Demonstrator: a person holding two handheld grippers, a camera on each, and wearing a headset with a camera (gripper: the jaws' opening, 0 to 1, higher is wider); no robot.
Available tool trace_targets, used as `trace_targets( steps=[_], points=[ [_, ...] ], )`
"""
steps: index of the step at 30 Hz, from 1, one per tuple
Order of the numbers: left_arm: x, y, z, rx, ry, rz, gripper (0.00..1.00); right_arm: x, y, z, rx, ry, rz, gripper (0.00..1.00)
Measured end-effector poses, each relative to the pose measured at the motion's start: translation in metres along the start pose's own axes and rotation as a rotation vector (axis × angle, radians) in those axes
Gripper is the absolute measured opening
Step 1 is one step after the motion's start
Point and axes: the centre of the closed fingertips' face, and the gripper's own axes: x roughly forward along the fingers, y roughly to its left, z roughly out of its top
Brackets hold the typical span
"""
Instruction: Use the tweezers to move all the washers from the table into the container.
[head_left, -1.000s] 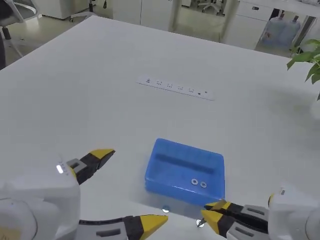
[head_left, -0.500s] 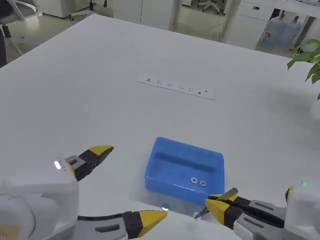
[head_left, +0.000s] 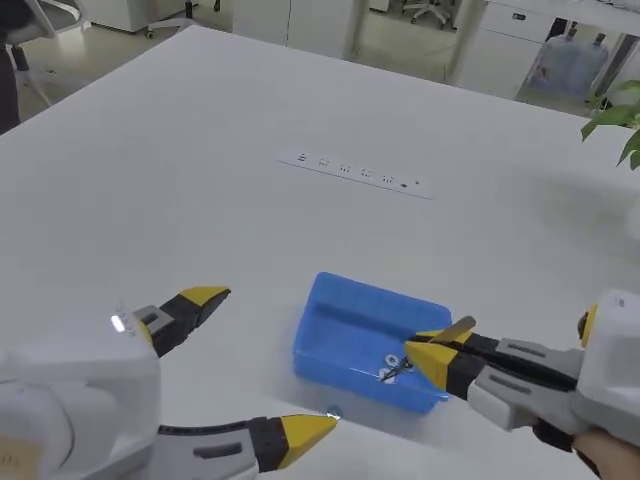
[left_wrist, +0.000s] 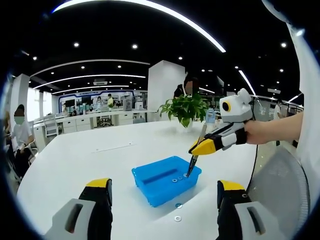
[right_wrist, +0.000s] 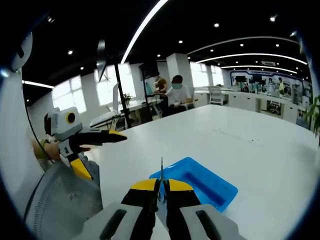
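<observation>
A blue container (head_left: 345, 330) sits on the white table (head_left: 300, 220), with small washers (head_left: 390, 371) on its floor. My right gripper (head_left: 428, 358) is shut on thin metal tweezers (head_left: 455, 327), whose tips reach down into the container among those washers. In the right gripper view the tweezers (right_wrist: 161, 177) stick up between the closed yellow jaws of the right gripper (right_wrist: 162, 186), above the container (right_wrist: 202, 184). My left gripper (head_left: 268, 362) stands open just left of the container. Another washer (head_left: 333, 413) lies on the table in front of it, and two washers (left_wrist: 177, 212) show there in the left gripper view.
A flush power strip (head_left: 352, 172) runs across the table further back. A green plant (head_left: 618, 120) stands at the right edge. Office chairs and desks stand beyond the table, and people (right_wrist: 176, 92) sit in the background.
My right gripper has lifted the tweezers from the table in front of the container and carried them up and left over its rim. The left gripper has stayed put.
</observation>
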Motion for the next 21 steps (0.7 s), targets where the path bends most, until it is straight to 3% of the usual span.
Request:
trace_targets(
  steps=[10,15,21],
  points=[
    [0.0,0.0,0.0,0.005,0.003,-0.001,0.88,0.03,-0.037,-0.001,0.04,0.037,-0.063,0.02],
    [0.0,0.001,0.001,-0.001,-0.002,0.004,0.88,0.046,-0.053,-0.017,0.093,0.088,-0.078,0.02],
    [0.0,0.001,0.001,-0.005,-0.005,0.002,0.88,0.054,-0.058,-0.033,0.1,0.14,-0.075,0.02]
  ],
)
